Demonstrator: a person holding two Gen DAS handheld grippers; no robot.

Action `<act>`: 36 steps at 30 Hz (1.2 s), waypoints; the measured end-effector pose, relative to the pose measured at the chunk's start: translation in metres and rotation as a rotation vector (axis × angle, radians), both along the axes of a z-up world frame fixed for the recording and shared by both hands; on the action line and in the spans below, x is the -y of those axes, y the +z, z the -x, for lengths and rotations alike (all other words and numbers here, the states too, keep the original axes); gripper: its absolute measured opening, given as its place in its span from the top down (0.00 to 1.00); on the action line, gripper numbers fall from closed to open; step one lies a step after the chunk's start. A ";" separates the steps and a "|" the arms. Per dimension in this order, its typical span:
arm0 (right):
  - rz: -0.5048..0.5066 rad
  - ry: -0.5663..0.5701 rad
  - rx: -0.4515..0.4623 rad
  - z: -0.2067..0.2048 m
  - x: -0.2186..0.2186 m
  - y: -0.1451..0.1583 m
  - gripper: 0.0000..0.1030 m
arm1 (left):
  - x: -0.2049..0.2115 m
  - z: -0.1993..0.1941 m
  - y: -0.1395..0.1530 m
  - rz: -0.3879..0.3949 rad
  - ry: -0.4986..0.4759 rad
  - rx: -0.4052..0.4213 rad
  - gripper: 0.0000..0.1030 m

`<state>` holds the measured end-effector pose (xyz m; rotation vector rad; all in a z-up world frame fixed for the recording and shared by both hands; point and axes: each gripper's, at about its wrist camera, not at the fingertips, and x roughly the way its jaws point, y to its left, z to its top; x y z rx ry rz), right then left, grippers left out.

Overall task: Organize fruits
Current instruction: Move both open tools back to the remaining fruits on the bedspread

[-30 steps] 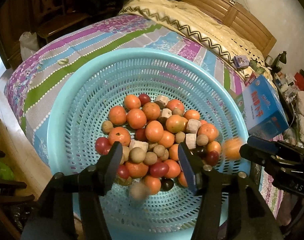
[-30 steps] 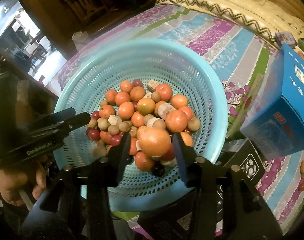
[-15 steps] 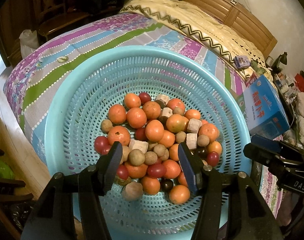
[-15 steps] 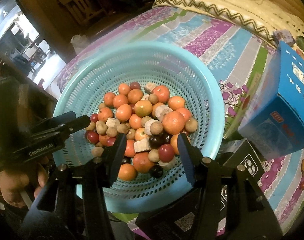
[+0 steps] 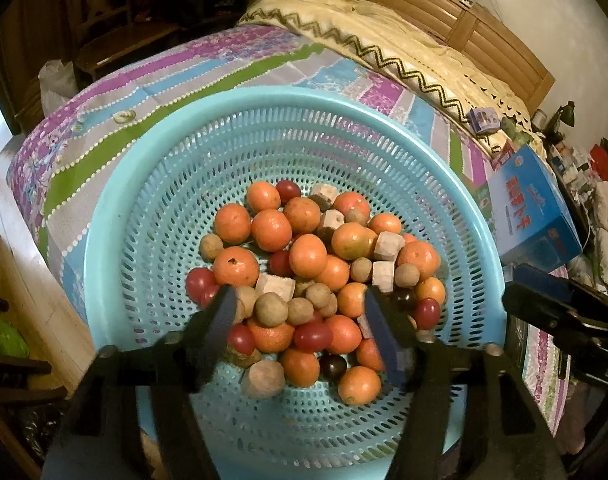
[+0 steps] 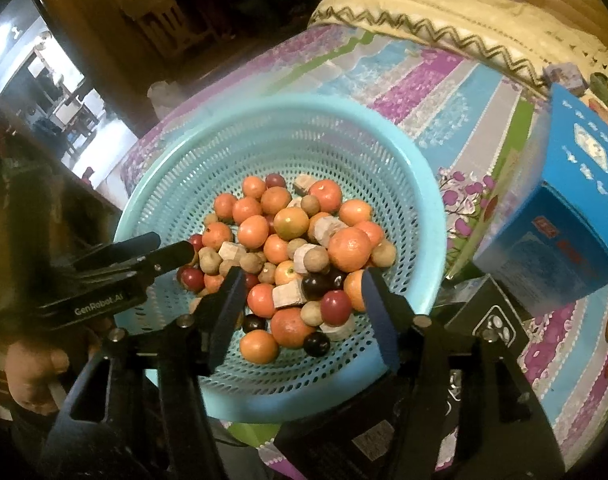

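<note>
Fruits (image 5: 307,276) sit heaped in the bottom of a round turquoise basket (image 5: 152,208) that rests on a bed under a striped purple, blue and green bedspread (image 5: 152,80). The pile mixes orange citrus, dark red and near-black small round fruits, dull brown round ones and a few pale cut chunks. One orange (image 5: 359,385) lies loose at about five o'clock of the heap, and a brown fruit (image 5: 264,380) lies at about seven o'clock.

The left gripper (image 5: 300,320) hangs over the near side of the pile, its jaws opening, with nothing caught between them; the fruit seen through the gap lies below in the basket. The right gripper (image 6: 300,304) hovers over the same heap from the other side, its jaws also opening and bare of any fruit. In the right wrist view the left gripper comes in from nine o'clock, and a hand (image 6: 32,376) grips its handle at about eight o'clock.

A blue carton (image 6: 559,216) stands on the bedspread at three o'clock of the basket. A cream quilt with a zigzag border (image 5: 383,40) lies at twelve o'clock. A dark box (image 6: 491,320) sits just beside the basket's rim at about four o'clock, though its markings are too blurred to read.
</note>
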<state>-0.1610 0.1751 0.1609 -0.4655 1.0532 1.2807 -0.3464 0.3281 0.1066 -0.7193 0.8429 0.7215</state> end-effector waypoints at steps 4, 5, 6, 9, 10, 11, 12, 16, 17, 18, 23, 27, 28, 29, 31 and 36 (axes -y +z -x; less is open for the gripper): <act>-0.091 -0.033 0.042 0.002 0.022 0.013 0.39 | 0.005 -0.001 0.004 -0.036 0.005 0.029 0.24; -0.120 -0.050 0.066 0.003 0.033 0.016 0.39 | 0.006 -0.001 0.005 -0.035 0.005 0.042 0.23; -0.149 -0.074 0.107 0.005 0.045 0.019 0.39 | 0.008 0.000 0.006 -0.034 0.004 0.057 0.23; -0.203 -0.123 0.202 0.010 0.082 0.021 0.39 | 0.014 0.000 0.007 -0.044 0.001 0.082 0.22; -0.212 -0.137 0.224 0.011 0.093 0.021 0.38 | 0.017 0.001 0.008 -0.049 0.010 0.098 0.22; -0.223 -0.159 0.250 0.012 0.113 0.019 0.35 | 0.020 0.002 0.008 -0.053 0.019 0.118 0.22; -0.227 -0.173 0.264 0.011 0.124 0.017 0.34 | 0.024 0.002 0.010 -0.060 0.031 0.142 0.22; -0.229 -0.257 0.313 0.002 0.180 0.010 0.25 | 0.049 -0.014 0.020 -0.101 -0.011 0.190 0.22; -0.224 -0.282 0.327 -0.002 0.194 0.008 0.24 | 0.059 -0.022 0.025 -0.107 -0.045 0.207 0.22; -0.225 -0.310 0.342 -0.007 0.211 0.006 0.22 | 0.068 -0.030 0.030 -0.119 -0.077 0.215 0.22; -0.194 -0.450 0.382 -0.036 0.279 -0.008 0.17 | 0.133 -0.085 0.055 -0.204 -0.291 0.216 0.19; -0.152 -0.566 0.353 -0.065 0.325 -0.023 0.16 | 0.205 -0.147 0.059 -0.243 -0.506 0.193 0.13; -0.146 -0.588 0.341 -0.071 0.332 -0.025 0.16 | 0.219 -0.161 0.057 -0.246 -0.545 0.184 0.13; -0.139 -0.625 0.319 -0.081 0.345 -0.031 0.16 | 0.233 -0.175 0.054 -0.248 -0.584 0.176 0.13; -0.130 -0.663 0.300 -0.090 0.364 -0.039 0.16 | 0.265 -0.210 0.043 -0.241 -0.665 0.157 0.13; -0.065 -0.708 0.248 -0.123 0.406 -0.058 0.25 | 0.325 -0.296 -0.002 -0.159 -0.770 0.119 0.13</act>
